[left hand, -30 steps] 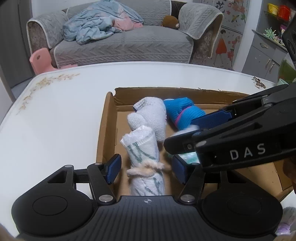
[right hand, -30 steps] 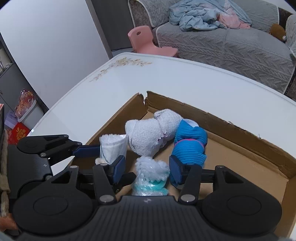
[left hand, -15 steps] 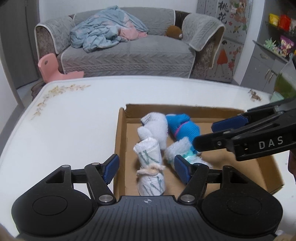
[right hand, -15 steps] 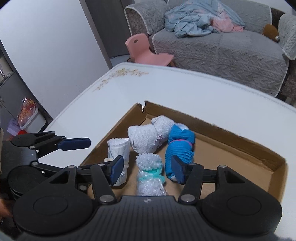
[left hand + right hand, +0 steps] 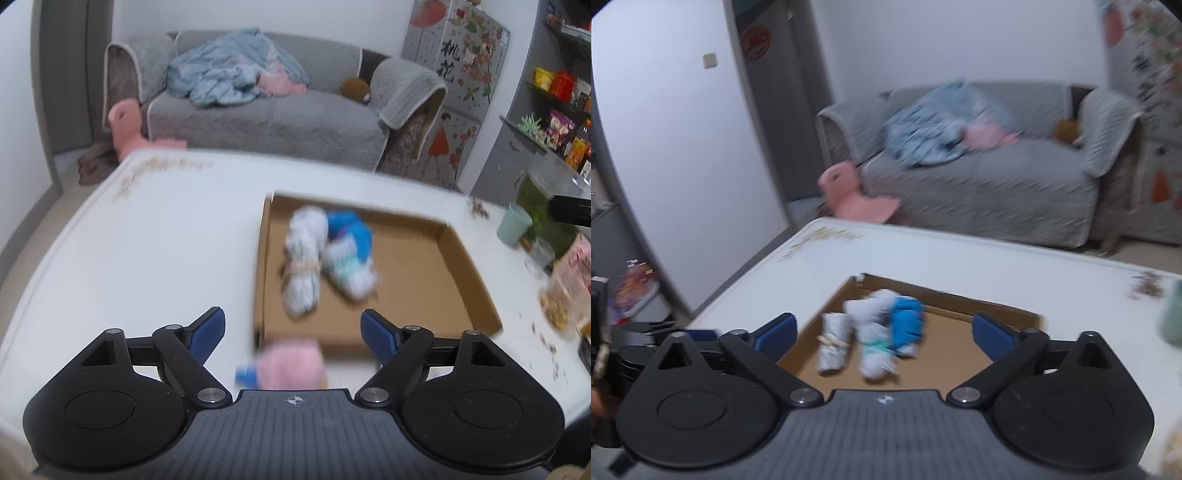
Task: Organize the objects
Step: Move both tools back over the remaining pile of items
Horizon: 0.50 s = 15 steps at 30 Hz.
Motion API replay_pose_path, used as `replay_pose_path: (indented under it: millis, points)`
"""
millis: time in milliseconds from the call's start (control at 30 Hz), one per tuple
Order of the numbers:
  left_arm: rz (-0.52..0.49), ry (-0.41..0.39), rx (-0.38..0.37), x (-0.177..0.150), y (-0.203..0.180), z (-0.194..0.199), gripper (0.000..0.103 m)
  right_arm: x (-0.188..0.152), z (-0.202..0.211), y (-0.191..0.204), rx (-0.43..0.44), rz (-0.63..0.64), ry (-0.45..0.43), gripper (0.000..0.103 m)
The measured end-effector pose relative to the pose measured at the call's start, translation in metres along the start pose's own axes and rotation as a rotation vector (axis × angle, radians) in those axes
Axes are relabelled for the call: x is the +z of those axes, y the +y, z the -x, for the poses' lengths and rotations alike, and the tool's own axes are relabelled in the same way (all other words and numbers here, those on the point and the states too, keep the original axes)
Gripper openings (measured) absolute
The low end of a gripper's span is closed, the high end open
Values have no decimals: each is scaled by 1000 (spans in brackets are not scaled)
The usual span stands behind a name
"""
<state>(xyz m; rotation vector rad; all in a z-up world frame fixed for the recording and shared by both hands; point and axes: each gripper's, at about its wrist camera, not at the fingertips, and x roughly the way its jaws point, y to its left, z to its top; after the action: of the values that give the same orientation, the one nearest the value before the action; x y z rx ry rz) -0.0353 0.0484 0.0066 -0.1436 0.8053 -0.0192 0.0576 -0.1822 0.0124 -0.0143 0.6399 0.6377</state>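
Four rolled sock bundles lie in the shallow brown cardboard tray [image 5: 424, 258] on the white desk [image 5: 147, 258]. A pink rolled sock bundle [image 5: 290, 363] sits outside it, just below the left gripper [image 5: 293, 328], nearer than the right gripper [image 5: 884, 332]; both jaws are opening, empty.

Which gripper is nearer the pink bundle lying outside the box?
Left. The left gripper, jaws opening and empty, hangs right above the pink bundle by the box near edge. The right gripper, also opening, faces the box; no bundle in its view.
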Motion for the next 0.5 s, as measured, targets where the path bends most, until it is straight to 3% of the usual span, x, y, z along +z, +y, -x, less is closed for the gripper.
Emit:
replay_pose_path:
  millis: [167,300,500]
  points:
    - [6,84,-46,-53,-7,20,85,-56,30,-10,-130,-92,87,102]
    - [-27,153,-88,-89,-24,12,85,-93,35,-17,-150,-206,204,102]
    - [-62,200,-76,-111,-35,-9,85,-120,17,3,-218,-114,346,94]
